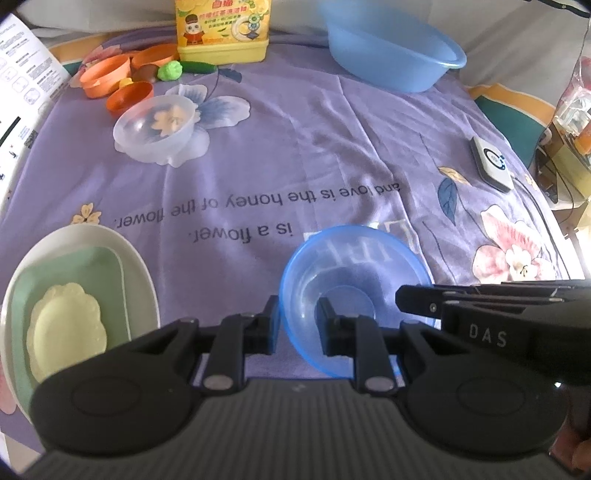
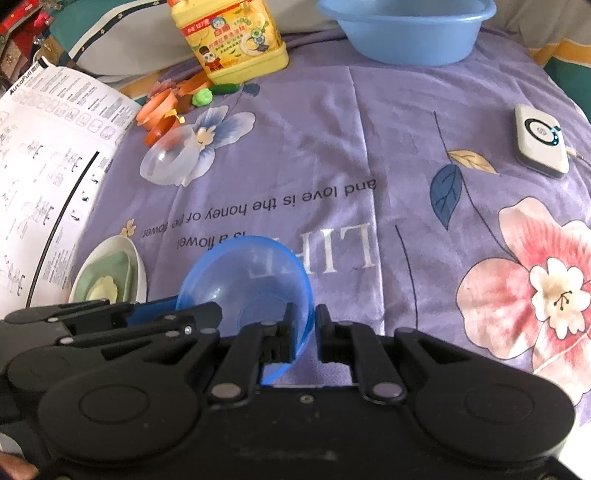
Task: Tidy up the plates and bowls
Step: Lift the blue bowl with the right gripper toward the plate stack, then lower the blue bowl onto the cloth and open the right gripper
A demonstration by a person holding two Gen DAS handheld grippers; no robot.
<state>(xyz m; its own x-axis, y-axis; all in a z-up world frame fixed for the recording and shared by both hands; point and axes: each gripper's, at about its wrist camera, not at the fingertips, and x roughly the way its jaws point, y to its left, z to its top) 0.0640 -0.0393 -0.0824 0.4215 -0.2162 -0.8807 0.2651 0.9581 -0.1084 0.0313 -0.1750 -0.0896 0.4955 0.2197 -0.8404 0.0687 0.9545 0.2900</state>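
Note:
A translucent blue bowl (image 1: 351,266) (image 2: 251,273) hangs tilted just above the purple cloth, held by both grippers. My left gripper (image 1: 298,325) is shut on its left rim. My right gripper (image 2: 306,332) is shut on its right rim, and one of its fingertips (image 1: 417,299) shows in the left wrist view. To the left a white oval dish (image 1: 122,251) (image 2: 138,258) holds a green plate (image 1: 99,266) and a pale yellow scalloped plate (image 1: 66,325). A clear plastic bowl (image 1: 155,125) (image 2: 170,155) sits farther back on the left.
At the back stand a large blue basin (image 1: 391,55) (image 2: 406,33) and a yellow detergent bottle (image 1: 221,29) (image 2: 232,40), with orange cups (image 1: 107,74) and small toy foods beside it. A white device (image 1: 491,162) (image 2: 541,140) lies on the right. A printed paper sheet (image 2: 48,166) covers the left edge.

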